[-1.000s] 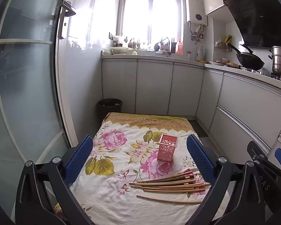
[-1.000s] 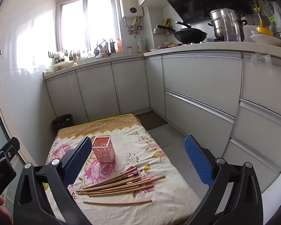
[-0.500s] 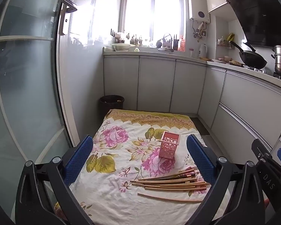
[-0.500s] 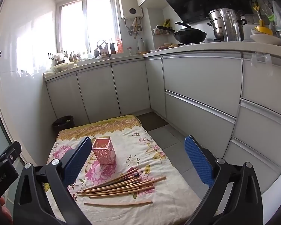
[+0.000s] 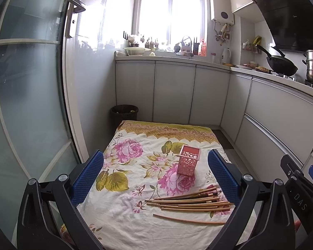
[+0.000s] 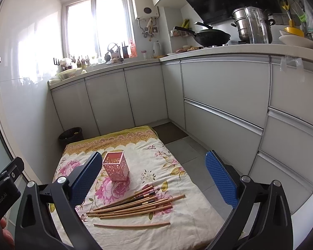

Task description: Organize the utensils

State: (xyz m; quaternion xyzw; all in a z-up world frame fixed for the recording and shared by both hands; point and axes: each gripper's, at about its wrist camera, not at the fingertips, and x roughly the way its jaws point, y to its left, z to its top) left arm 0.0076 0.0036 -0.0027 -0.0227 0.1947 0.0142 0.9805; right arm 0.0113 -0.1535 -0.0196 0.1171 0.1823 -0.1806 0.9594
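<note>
A pink perforated holder [image 5: 188,161] [image 6: 115,166] stands upright on a floral cloth [image 5: 135,166] [image 6: 177,218] spread on the floor. In front of it lies a bundle of wooden chopsticks [image 5: 189,202] [image 6: 135,205], with one chopstick [image 5: 187,220] [image 6: 131,225] lying apart, nearer to me. My left gripper [image 5: 154,177] is open, held above the cloth with nothing between its blue pads. My right gripper [image 6: 153,177] is also open and empty, above the chopsticks. Part of the right gripper [image 5: 298,187] shows at the right edge of the left wrist view.
A dark waste bin [image 5: 124,112] [image 6: 71,135] stands behind the cloth by the grey cabinets [image 5: 173,93]. A glass door [image 5: 27,104] runs along the left. Grey floor tiles [image 6: 189,152] lie to the right. A wok [image 6: 210,36] and pots [image 6: 250,25] sit on the counter.
Both cameras have tilted slightly, so the cloth, holder and chopsticks sit a little lower in each view. Both grippers stay open and the chopsticks have not moved.
</note>
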